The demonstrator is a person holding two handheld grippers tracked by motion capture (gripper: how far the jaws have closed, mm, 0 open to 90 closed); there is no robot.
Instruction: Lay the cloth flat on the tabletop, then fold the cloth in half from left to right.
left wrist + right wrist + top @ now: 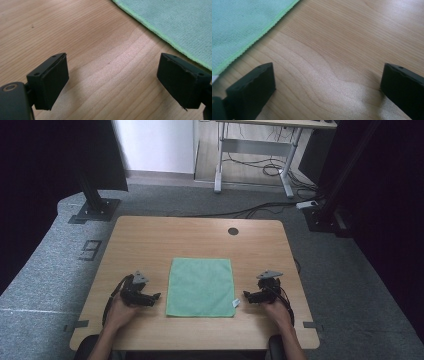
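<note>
High view showed a green cloth (200,287) lying flat on the worktop (150,240) between the left claw (156,297) and right claw (246,295) (both with jaws spread wide over bare wood), touching neither

black tool (155,296), grey plate, perhaps bare forearms

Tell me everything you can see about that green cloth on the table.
The cloth is a pale mint-green square, seemingly soft microfibre, with a brighter green stitched hem. It lies flat and spread open on the wooden table, near the person's edge, roughly centred. A small white tag sticks out at its near right corner. The left claw and right claw sit on either side, both open, neither touching it. Only the table touches it.
</note>
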